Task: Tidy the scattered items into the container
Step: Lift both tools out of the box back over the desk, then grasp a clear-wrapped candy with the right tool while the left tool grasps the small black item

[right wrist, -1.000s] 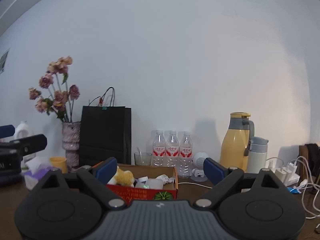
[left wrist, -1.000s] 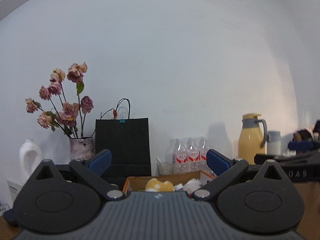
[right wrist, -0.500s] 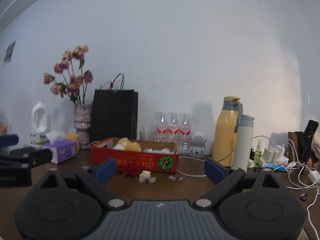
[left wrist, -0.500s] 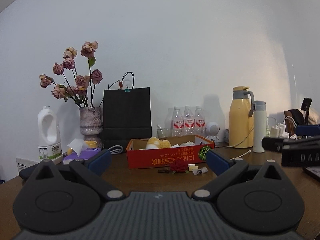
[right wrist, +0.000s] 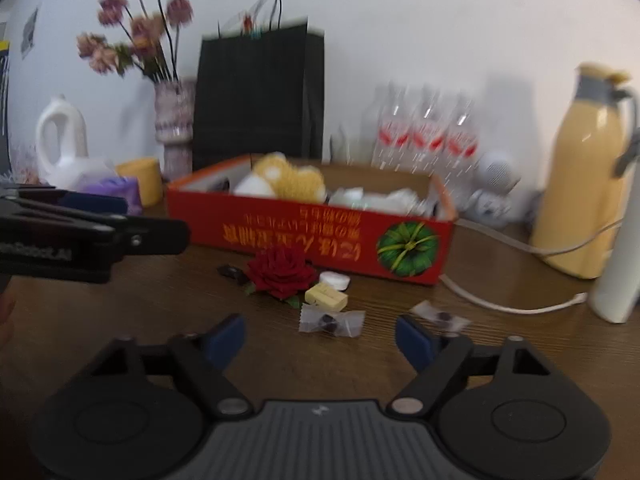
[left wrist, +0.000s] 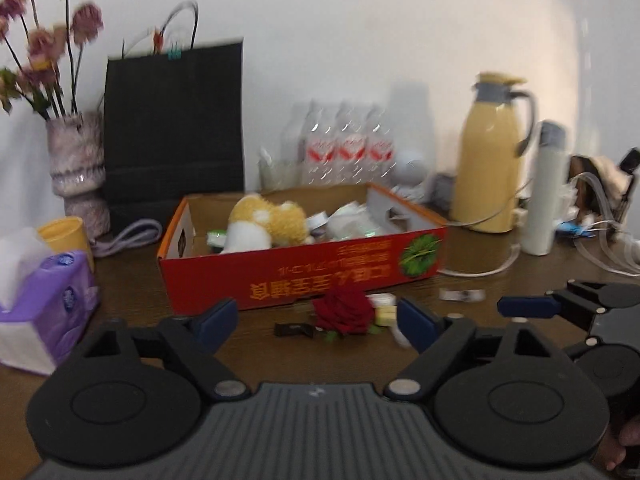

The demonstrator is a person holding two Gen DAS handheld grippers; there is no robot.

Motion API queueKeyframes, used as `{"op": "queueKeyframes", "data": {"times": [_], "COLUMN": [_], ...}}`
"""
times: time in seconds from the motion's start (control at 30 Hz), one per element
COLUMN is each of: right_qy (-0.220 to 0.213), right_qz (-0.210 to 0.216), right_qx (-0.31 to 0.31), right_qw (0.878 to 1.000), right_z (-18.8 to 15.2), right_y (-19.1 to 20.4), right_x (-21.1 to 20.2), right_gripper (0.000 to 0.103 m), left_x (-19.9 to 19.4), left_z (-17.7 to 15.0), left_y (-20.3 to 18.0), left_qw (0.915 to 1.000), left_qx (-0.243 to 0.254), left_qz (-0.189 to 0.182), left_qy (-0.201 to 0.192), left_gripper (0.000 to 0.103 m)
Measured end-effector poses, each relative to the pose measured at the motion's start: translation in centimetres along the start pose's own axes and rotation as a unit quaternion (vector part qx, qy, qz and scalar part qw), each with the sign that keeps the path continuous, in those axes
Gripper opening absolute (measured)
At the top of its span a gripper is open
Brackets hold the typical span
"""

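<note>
- The left gripper [left wrist: 316, 318], black with blue-padded fingers, is standing released over the brown wooden table [left wrist: 132, 280]; its jaws have just been closing a little, with nothing clamped between them.
- The crimson fabric rose head [left wrist: 343, 312] is lying on the table just ahead of those fingers, in line with the gap, close to the front wall of the red cardboard box [left wrist: 304, 276].
- The right gripper [right wrist: 320, 338], of the same make, is likewise hanging released; its jaws have just been narrowing too, and they are gripping nothing.
- A clear-wrapped dark sweet [right wrist: 331, 320] is lying just ahead of its gap, a second wrapped sweet [right wrist: 440, 316] is sitting by its right finger, and a pale yellow block [right wrist: 326, 295] and a small white round piece [right wrist: 335, 280] are resting beside the rose.
- The box is already holding a yellow and white plush toy [left wrist: 266, 224] and some pale packets, so the tidying looks partly done.
- The step in hand appears to be the approach to the loose pieces in front of the box.
- Next, each gripper would need to be lowering until its pads are bracketing one piece, then closing gently; the rose is soft and the sweets are slippery and flat, so a low, level grip seems wise.
</note>
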State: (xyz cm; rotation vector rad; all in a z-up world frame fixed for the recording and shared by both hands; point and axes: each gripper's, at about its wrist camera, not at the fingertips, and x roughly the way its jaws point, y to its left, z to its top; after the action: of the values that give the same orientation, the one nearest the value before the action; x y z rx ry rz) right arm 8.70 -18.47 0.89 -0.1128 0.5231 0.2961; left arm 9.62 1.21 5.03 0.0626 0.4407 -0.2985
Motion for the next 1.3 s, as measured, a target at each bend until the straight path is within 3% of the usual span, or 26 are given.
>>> {"op": "queueKeyframes", "data": {"times": [0.13,0.17,0.23,0.4,0.53,0.67,0.77,0.9,1.0,1.13,1.3], "right_qy": [0.012,0.015,0.023,0.053,0.058,0.056,0.055,0.020,-0.008,-0.057,-0.120], "right_qz": [-0.014,-0.019,-0.025,-0.007,-0.001,0.009,0.011,0.022,-0.006,-0.019,-0.033], "right_qx": [0.001,-0.001,0.007,0.035,0.030,0.024,0.025,0.049,0.027,0.026,0.010], "right_qw": [1.000,1.000,0.999,0.998,0.998,0.998,0.998,0.998,1.000,0.998,0.992], "right_z": [0.9,1.0,1.1,1.2,1.0,0.9,1.0,1.0,1.1,1.8,2.2], "right_y": [-0.6,-0.7,-1.1,-2.3,-2.2,-2.0,-1.8,-2.2,-1.5,-0.4,1.6], "right_x": [3.5,4.0,4.7,5.6,5.7,5.7,5.6,4.4,2.8,-1.0,-6.9], "right_gripper": [0.068,0.062,0.057,0.042,0.035,0.015,0.012,0.012,0.012,0.012,0.012], "left_x": [4.9,6.0,7.3,9.0,9.7,9.7,9.5,8.6,6.3,0.3,-8.5], "left_z": [-0.2,-0.2,-0.4,-0.5,-0.7,-0.7,-0.7,-0.8,-0.9,-0.5,-0.1], "left_y": [1.8,2.2,3.0,3.1,2.1,2.5,2.9,2.9,2.8,2.2,0.4], "left_qw": [0.9986,0.9976,0.9961,0.9953,0.9947,0.9947,0.9947,0.9959,0.9963,0.9966,0.9906], "left_qx": [0.001,-0.004,-0.024,-0.027,-0.005,-0.019,-0.032,-0.040,-0.058,-0.079,-0.094], "left_qz": [0.017,0.018,0.006,-0.003,0.007,0.013,0.013,0.019,0.022,0.018,0.040], "left_qy": [0.050,0.066,0.085,0.093,0.103,0.101,0.097,0.078,0.058,-0.013,-0.091], "left_gripper": [0.063,0.055,0.051,0.051,0.037,0.023,0.018,0.013,0.012,0.012,0.012]}}
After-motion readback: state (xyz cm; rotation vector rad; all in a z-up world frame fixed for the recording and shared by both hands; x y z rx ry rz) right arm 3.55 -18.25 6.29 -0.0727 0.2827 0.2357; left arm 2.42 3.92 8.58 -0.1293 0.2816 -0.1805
